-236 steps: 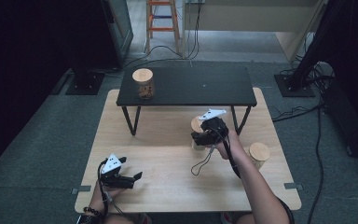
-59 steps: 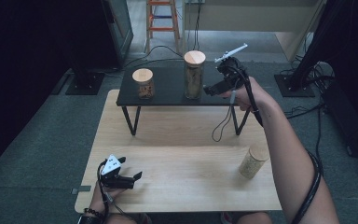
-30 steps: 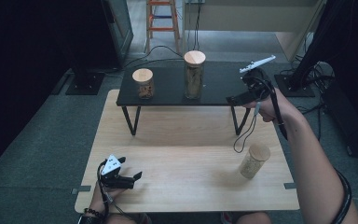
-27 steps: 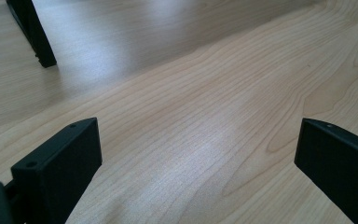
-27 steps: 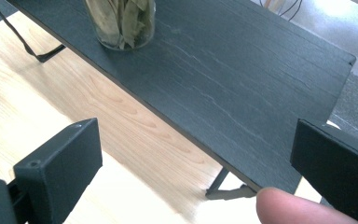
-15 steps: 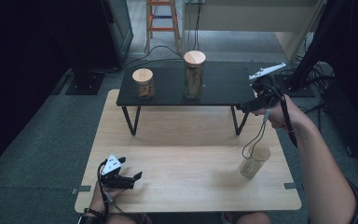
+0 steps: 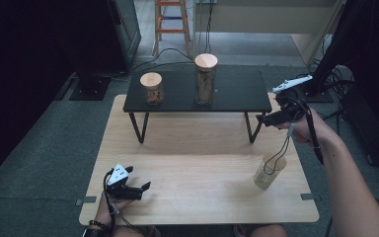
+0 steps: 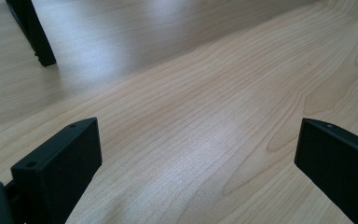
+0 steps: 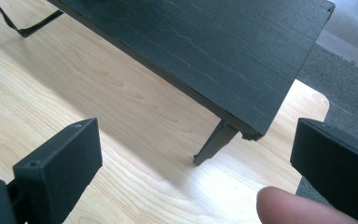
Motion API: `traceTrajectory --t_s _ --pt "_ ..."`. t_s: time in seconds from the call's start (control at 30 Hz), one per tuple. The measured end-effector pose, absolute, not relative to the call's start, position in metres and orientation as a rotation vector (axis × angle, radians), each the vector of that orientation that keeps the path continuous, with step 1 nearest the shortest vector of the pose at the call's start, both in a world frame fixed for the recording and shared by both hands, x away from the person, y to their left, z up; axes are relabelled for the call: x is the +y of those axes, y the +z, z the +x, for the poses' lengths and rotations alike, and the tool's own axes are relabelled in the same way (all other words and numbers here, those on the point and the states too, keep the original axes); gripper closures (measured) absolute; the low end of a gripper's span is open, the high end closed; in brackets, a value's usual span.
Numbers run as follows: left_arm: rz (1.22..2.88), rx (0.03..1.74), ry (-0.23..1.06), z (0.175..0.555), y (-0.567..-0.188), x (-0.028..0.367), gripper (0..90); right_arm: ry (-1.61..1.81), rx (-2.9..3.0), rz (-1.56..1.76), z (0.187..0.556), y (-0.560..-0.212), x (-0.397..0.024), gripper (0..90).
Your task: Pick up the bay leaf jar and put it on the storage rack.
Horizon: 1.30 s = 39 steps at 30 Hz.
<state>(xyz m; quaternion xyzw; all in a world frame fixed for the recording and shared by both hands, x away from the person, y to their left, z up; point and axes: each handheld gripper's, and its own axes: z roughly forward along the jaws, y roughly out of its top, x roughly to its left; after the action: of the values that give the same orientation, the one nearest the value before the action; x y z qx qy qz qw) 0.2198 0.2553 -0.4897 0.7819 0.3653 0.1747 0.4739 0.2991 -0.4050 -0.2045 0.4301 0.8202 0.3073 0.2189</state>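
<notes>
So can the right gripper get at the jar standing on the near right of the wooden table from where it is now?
Probably yes. The right gripper hangs open, holding nothing, up beside the black shelf's right end, and the jar stands alone just below it on the wooden table, with only its own trailing cable between.

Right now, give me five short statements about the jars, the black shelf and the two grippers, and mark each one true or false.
1. Two jars stand on the black shelf. True: the short jar and the tall jar.
2. The right gripper is shut on a jar. False: its jaws are open and empty, near the shelf's right end.
3. A third jar stands on the wooden table, near its right edge. True.
4. The left gripper rests on the black shelf. False: it is low over the table's near left part, jaws open.
5. The short jar stands right of the tall jar in the high view. False: it stands to the left.
</notes>
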Motion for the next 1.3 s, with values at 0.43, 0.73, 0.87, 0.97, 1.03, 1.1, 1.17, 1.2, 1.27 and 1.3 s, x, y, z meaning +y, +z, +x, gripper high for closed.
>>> traceTrajectory --t_s 0.43,0.73,0.87,0.97,1.03,1.1,1.17,1.2,1.27,1.3 --pt "1.923 0.900 0.434 0.220 -0.488 0.253 0.6 0.840 2.262 1.198 0.283 -0.215 -0.421 1.9" --pt "1.927 0.898 0.432 0.220 -0.488 0.254 0.7 0.828 2.259 1.190 0.269 -0.221 -0.427 1.9" --pt "1.921 0.900 0.432 0.220 -0.489 0.254 0.6 0.826 2.258 1.189 0.263 -0.224 -0.429 1.9" --pt "1.921 0.902 0.432 0.220 -0.489 0.254 0.7 0.823 2.262 1.189 0.259 -0.227 -0.431 1.9" --pt "1.923 0.900 0.433 0.220 -0.488 0.253 0.7 0.825 2.265 1.189 0.256 -0.229 -0.432 1.9" --pt "1.920 0.901 0.433 0.220 -0.489 0.253 0.7 0.825 2.264 1.190 0.253 -0.231 -0.434 1.9" --pt "1.918 0.902 0.433 0.220 -0.489 0.254 0.7 0.817 2.260 1.188 0.249 -0.234 -0.435 1.9" --pt "1.918 0.902 0.433 0.220 -0.489 0.254 0.6 0.820 2.258 1.191 0.247 -0.235 -0.435 1.8" --pt "1.916 0.902 0.432 0.220 -0.489 0.254 0.7 0.821 2.258 1.190 0.243 -0.236 -0.437 1.9" --pt "1.914 0.903 0.431 0.220 -0.489 0.254 0.6 0.822 2.257 1.188 0.242 -0.237 -0.438 1.9"
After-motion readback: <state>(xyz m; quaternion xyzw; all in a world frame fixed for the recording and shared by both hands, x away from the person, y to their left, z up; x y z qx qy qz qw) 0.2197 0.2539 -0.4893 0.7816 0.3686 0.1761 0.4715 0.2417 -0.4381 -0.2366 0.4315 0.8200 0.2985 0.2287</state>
